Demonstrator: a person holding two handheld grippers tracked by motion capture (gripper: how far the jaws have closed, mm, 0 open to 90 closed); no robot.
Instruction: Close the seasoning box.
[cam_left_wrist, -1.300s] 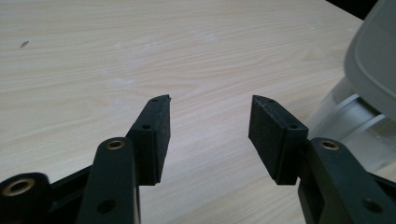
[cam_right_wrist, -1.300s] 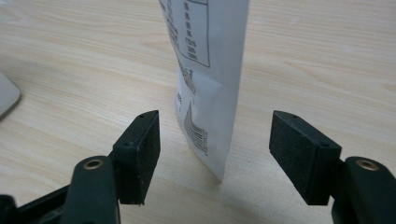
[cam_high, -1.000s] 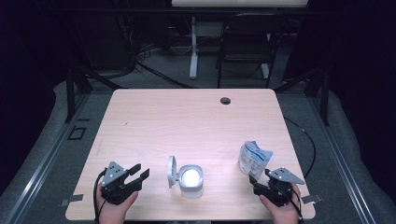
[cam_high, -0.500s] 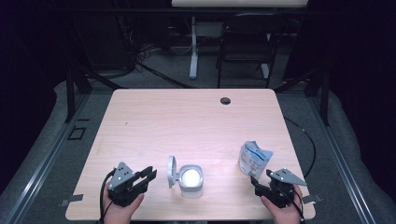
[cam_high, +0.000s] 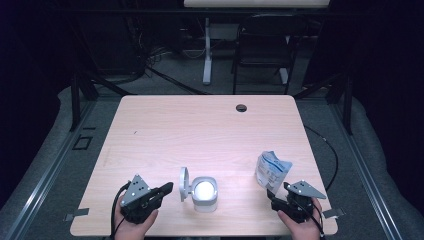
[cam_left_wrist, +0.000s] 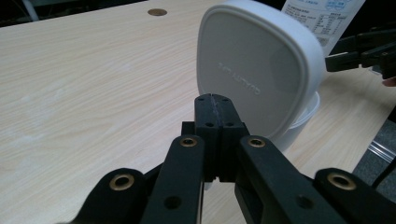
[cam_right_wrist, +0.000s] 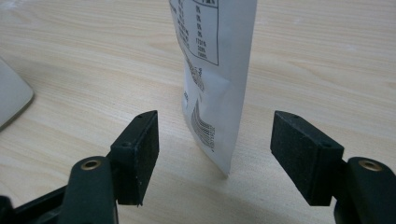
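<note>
A white container (cam_high: 204, 193) stands near the table's front edge, its lid (cam_high: 184, 183) hinged up on the left side. Just left of that lid is my left gripper (cam_high: 168, 188), whose jaws have just been closing and now stand shut with nothing between them. In the left gripper view the joined tips (cam_left_wrist: 213, 101) sit right in front of the lid (cam_left_wrist: 261, 70), with no clear contact. A white and blue printed pouch (cam_high: 271, 169) stands upright at the front right. My right gripper (cam_right_wrist: 215, 125) is open, and the pouch's lower edge (cam_right_wrist: 212, 84) stands between its pads, touching neither.
The wooden table (cam_high: 200, 130) has a round cable hole (cam_high: 241, 107) near its far edge. A dark chair (cam_high: 260, 45) and a desk leg stand on the floor beyond. In the left gripper view, the right gripper (cam_left_wrist: 364, 51) shows past the container.
My left gripper has moved right, up to the container's raised lid, and its jaws have gone from open to shut. The right gripper, pouch and container have stayed put.
</note>
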